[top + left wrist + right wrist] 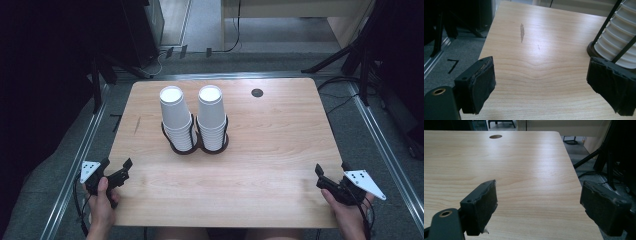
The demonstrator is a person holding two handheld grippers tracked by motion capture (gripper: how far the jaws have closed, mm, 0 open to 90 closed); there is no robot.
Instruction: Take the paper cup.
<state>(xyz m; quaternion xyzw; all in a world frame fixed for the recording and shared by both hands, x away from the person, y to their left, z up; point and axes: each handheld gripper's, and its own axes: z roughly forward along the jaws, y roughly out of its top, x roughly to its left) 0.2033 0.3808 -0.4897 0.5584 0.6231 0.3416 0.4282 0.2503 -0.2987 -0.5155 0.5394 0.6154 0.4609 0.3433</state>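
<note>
Between the black padded jaws of the left gripper (541,85), which stand wide apart, lies bare light wooden surface (544,57); a stack of white ribbed paper cups (617,41) in a black wire holder (602,28) is cut off at the upper right of that frame. Jaws of the right gripper (539,206) also gape over bare wood. At upper centre of the high view two cup stacks (175,120) (212,117) stand side by side, well apart from both grippers.

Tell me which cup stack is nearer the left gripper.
The left stack, leaning slightly; the other stack stands on its far side from the left gripper.
</note>
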